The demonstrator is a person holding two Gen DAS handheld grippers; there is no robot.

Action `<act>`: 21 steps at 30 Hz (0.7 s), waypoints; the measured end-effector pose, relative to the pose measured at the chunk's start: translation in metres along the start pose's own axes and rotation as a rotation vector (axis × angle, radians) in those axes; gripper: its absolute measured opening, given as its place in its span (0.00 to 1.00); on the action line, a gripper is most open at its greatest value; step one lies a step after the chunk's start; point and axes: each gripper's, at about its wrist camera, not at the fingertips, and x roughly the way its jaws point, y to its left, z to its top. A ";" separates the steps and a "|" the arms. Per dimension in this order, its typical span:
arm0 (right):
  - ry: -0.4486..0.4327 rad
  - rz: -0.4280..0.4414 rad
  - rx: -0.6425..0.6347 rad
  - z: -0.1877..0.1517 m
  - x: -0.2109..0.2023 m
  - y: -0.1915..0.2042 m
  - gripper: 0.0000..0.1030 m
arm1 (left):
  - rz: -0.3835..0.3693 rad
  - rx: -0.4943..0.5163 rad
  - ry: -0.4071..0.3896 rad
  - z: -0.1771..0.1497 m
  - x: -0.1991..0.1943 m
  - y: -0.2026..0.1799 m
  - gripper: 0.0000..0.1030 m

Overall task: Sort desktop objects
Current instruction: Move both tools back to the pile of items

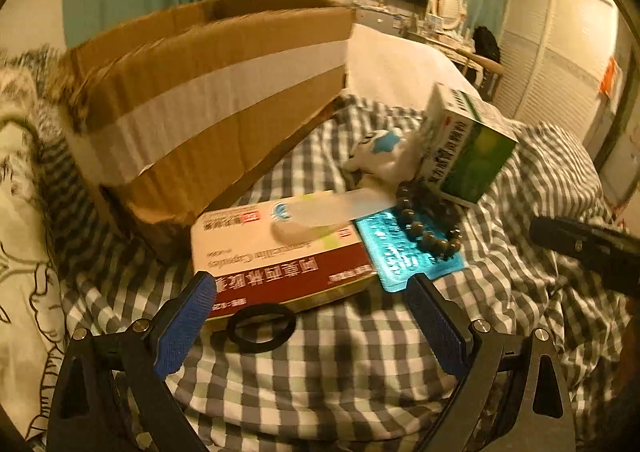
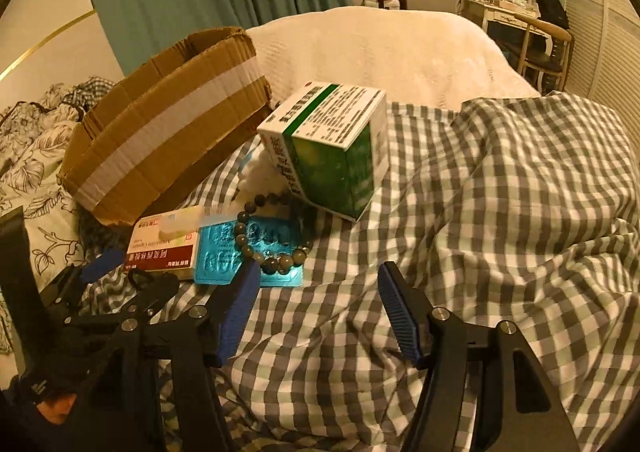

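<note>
Grey-and-white checked bedcover (image 1: 340,364) is serving as the work surface, with every item lying on it. A brown corrugated cardboard box (image 1: 208,104) with a white tape band is sitting at the far left, open at the top. Just near of it, a flat red-and-cream medicine carton (image 1: 280,268) is lying face up, with a pale translucent tube (image 1: 320,212) resting across its top. A shiny turquoise blister pack (image 1: 404,252) is touching the carton's right edge, and a dark round-beaded bracelet (image 1: 432,220) is lying partly on that pack. A green-and-white medicine box (image 1: 468,148) is standing tilted at the far right, beside a small white plush toy (image 1: 384,156). A black ring (image 1: 262,328) is lying at the carton's near edge.

The left gripper (image 1: 310,296) is hovering with jaws wide apart, nothing between them. The right gripper (image 2: 316,284) is likewise standing apart and empty, near the bracelet.
</note>
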 end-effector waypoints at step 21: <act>0.067 0.051 -0.138 0.015 0.077 0.044 0.59 | 0.064 -0.040 0.019 -0.011 0.012 0.014 0.95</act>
